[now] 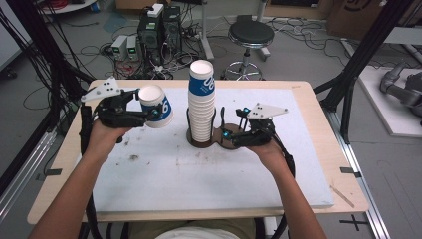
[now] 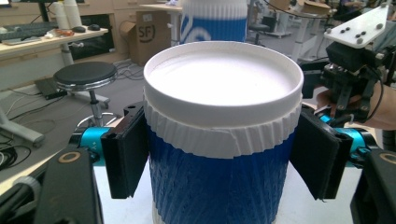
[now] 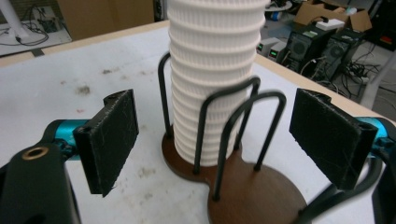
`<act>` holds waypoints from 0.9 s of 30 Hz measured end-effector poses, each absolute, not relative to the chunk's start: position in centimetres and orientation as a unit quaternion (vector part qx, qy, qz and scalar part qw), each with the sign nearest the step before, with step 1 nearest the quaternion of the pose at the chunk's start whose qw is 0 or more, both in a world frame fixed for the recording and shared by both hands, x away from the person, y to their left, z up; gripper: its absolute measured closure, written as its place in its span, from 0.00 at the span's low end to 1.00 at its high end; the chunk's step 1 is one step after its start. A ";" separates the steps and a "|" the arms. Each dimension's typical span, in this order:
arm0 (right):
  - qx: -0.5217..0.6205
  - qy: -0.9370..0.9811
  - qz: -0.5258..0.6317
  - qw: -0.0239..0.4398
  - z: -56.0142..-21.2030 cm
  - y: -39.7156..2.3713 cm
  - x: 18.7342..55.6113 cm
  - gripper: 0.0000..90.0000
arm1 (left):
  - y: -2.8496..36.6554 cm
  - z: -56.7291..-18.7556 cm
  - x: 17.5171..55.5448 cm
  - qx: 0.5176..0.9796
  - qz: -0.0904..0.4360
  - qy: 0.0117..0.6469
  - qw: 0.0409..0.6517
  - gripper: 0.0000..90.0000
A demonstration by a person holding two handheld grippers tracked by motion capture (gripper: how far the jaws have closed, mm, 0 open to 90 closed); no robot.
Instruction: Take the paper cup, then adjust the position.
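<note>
Gripping a cup in your left gripper, right gripper open, seemingly at the holder.

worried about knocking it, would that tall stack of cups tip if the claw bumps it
Probably top-heavy: the stack of cups rises well above the wire holder. The wires likely catch its lower part. The ribbed paper looks light, so upper cups might shift easily.

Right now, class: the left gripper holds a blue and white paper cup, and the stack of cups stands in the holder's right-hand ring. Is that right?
Not quite. In the high view the stack of cups stands in the holder's left-hand ring; the right-hand one is empty. The left gripper does hold the cup.
</note>
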State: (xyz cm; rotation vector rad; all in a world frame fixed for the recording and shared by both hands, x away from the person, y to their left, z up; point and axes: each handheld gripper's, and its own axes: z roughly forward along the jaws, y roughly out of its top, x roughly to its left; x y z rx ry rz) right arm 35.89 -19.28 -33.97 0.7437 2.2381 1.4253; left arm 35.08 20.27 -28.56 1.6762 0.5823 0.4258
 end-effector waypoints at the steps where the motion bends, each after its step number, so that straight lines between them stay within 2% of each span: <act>1: 0.267 0.799 0.502 0.195 -34.5 -19.7 35.7 0.17 | 20.4 -29.4 34.9 0.725 0.185 0.258 0.612 0.30; 11: 0.275 0.798 0.507 0.175 -36.4 -19.8 35.4 0.17 | 19.3 -31.5 34.7 0.735 0.170 0.262 0.603 0.30; 27: 0.223 0.795 0.547 0.140 -36.3 -18.3 34.4 0.17 | 16.2 -32.5 34.0 0.757 0.140 0.226 0.597 0.30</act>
